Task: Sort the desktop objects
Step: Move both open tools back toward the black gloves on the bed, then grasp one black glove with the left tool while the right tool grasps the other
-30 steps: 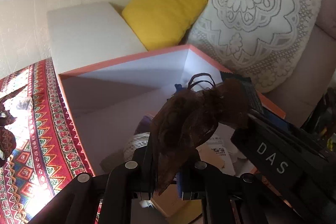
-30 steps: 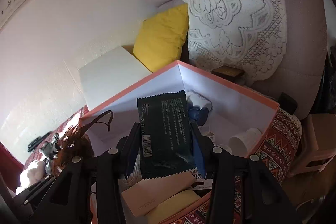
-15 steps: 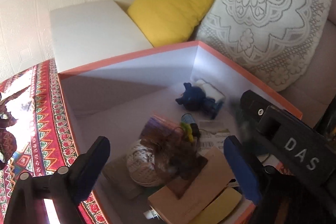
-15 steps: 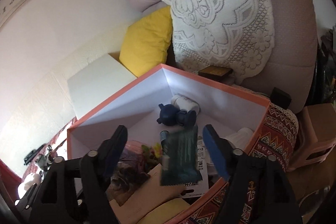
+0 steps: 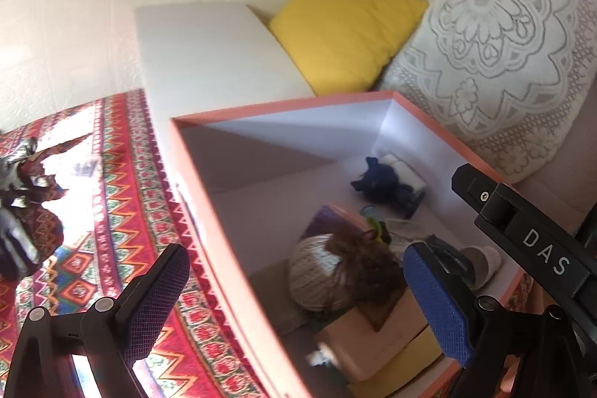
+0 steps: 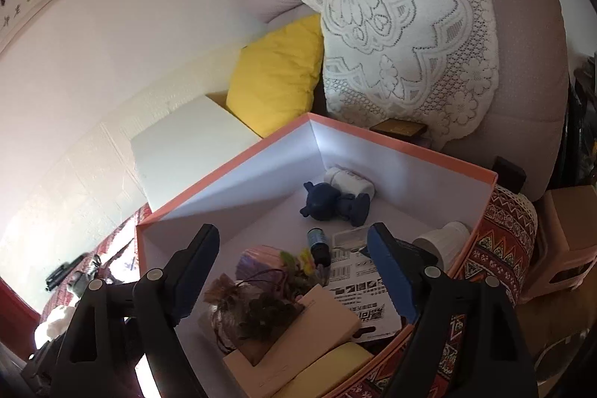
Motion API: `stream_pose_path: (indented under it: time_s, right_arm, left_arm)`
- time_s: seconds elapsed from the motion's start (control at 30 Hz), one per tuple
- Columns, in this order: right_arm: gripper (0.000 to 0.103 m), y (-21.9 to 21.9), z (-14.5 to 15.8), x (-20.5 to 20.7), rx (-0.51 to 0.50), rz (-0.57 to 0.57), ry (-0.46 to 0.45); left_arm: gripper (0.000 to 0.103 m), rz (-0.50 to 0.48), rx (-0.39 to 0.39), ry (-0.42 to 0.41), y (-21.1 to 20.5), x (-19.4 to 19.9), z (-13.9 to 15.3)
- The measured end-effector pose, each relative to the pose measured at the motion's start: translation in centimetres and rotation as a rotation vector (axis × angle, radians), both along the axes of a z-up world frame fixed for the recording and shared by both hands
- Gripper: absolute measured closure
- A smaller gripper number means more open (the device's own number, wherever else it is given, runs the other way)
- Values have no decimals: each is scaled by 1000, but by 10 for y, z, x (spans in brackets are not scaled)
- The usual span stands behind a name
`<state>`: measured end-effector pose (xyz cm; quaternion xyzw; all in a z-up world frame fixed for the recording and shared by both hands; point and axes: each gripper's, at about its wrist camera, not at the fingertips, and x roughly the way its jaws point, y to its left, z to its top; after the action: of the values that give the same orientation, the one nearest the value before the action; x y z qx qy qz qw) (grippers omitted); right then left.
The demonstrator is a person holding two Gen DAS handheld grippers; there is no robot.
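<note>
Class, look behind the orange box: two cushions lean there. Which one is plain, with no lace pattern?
The yellow cushion is the plain one, a solid colour with no cover. The white cushion beside it, to its right, wears a lace cover with a big flower pattern.

Left gripper and right gripper are both showing black frames, blue textured finger pads, silver pivot screws; white "DAS" lettering is appearing on one housing.

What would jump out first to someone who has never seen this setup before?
Probably the big orange-rimmed box in the middle, its white inside holding a jumble: a dark blue toy figure near the far corner and a brown tuft of dried flowers lying on a tan box at the near edge. Behind it, a bright yellow cushion sits beside a white lace pillow.
</note>
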<state>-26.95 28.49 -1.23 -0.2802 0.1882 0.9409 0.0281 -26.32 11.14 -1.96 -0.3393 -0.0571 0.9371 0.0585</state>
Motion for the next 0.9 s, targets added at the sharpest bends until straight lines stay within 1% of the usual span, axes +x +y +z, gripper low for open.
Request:
stream_pose_path:
  time_s: [0.3,0.47,0.57,0.7,0.73,0.83,0.9]
  right_arm:
    - [16,-58,12,8,39,83,37]
    - [17,-97,20,15,62,149,71]
    - [16,-127,22,15,79,224,79]
    - [15,-172,13,10,93,355,55]
    - [13,-182,9,6,84,387,38]
    - [13,-211,-7,-9,44,473,-25]
    - [13,-230,-16,-24,4,533,-71]
  left_arm:
    - [5,130,24,5,-69,28,3]
    - [5,217,48,-12,-120,46,-6]
    - [5,280,62,-32,-154,56,-17]
    - [5,373,100,-68,-200,64,-34]
    - [5,396,113,-77,-211,65,-39]
    - [5,455,149,-101,-237,65,-53]
    - [5,474,173,-120,-250,58,-63]
